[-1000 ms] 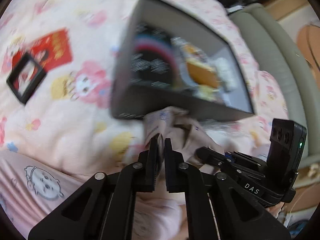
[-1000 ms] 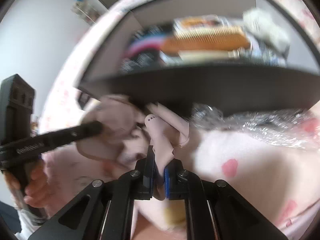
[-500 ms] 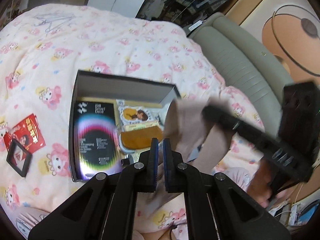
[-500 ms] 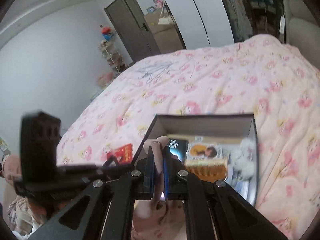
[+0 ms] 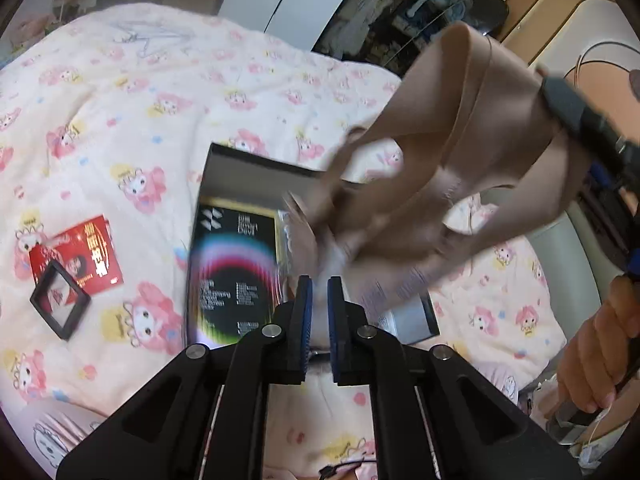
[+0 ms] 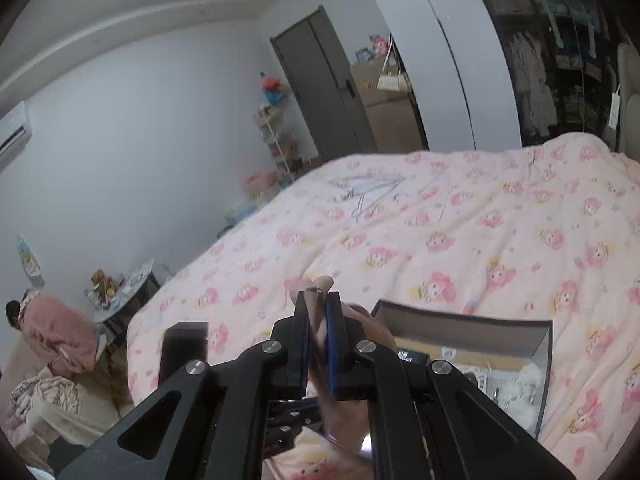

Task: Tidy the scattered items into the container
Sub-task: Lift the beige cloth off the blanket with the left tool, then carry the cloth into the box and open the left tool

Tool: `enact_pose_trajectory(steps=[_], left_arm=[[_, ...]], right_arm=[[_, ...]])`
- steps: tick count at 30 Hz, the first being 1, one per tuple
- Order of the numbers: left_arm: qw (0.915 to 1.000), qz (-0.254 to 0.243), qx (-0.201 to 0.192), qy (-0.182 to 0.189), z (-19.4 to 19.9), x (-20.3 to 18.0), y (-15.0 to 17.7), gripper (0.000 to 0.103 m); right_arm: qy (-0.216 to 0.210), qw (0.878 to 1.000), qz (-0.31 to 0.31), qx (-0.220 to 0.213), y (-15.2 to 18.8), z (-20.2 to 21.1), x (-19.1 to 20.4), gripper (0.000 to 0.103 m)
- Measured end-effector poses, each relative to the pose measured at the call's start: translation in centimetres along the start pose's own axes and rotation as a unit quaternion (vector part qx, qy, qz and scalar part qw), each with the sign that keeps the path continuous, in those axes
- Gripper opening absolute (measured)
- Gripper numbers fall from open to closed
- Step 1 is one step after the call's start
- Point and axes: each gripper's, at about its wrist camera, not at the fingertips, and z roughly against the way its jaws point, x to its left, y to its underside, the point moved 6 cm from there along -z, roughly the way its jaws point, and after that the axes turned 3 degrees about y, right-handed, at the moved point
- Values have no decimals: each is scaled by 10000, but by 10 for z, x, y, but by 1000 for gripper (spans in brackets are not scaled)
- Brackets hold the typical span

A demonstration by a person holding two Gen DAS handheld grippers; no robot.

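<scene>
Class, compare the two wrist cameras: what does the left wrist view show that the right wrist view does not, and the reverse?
Only the left wrist view shows the red packet and the black square frame lying on the quilt, and the person's hand.

Only the right wrist view shows the dark door, the air conditioner and a person in pink beside the bed.

Both show the pink cartoon quilt, the open grey box and the beige garment hanging over the box.
</scene>
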Motion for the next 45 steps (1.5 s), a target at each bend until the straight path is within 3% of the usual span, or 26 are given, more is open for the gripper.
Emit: enact_pose_trajectory(steps=[2, 7, 11, 13, 19, 21, 23, 25, 27, 31, 32, 34, 36, 38, 40, 42, 45], left_arm=[[9999, 49, 104, -73, -7, 5, -2, 11], [9981, 58, 507, -349, -41, 18, 2, 11], [9943, -47, 857, -634, -76, 25, 3, 12], [9925, -81, 1037, -650, -93, 25, 0, 17], [9900, -348, 1349, -215, -137, 4, 2, 20], [9893, -458, 1343, -326, -151, 1, -3, 21], [9861, -420, 1458, -682, -165, 7, -9, 21], [9777, -222, 1665, -1257, -173, 21, -10, 21], [9743, -195, 1690, -1479, -167, 25, -8, 22], [9690, -77, 1870, -1615, -149, 39, 10, 24], [9680, -34, 1924, -1608, -145, 42, 16, 25], [9702, 181, 1916, -1471, -136, 46, 22, 25], [9780, 377, 1711, -1134, -125, 44, 19, 25], [9850, 298, 1401, -962, -116, 37, 13, 25], [9859, 229, 1365, -937, -118, 36, 13, 25], [9828, 366, 1537, -952, -127, 43, 18, 25], [9788, 414, 1672, -1110, -132, 48, 24, 25]], right_arm=[[185, 9997, -113, 136, 10, -8, -16, 5], [860, 9852, -882, 1194, 75, -53, -97, 6], [2083, 9515, -857, 2098, 125, -80, -164, 7], [2433, 9406, -779, 2235, 133, -82, -182, 8], [1883, 9669, -1086, 1337, 105, -64, -185, 25], [1692, 9718, -1144, 1181, 100, -61, -183, 25], [1399, 9734, -1141, 1408, 104, -68, -177, 27], [1222, 9664, -1164, 1941, 120, -85, -174, 27], [1394, 9544, -1237, 2334, 137, -99, -178, 27], [1680, 9396, -1230, 2716, 154, -111, -185, 27], [1605, 9376, -1187, 2846, 157, -114, -182, 27], [1020, 9350, -1162, 3192, 165, -118, -168, 27], [637, 9388, -1321, 3116, 161, -115, -160, 27], [943, 9472, -1239, 2802, 150, -108, -164, 27], [1216, 9540, -1240, 2443, 142, -102, -169, 27], [1342, 9505, -1392, 2433, 145, -105, -176, 27], [1569, 9362, -1391, 2819, 162, -114, -182, 27]])
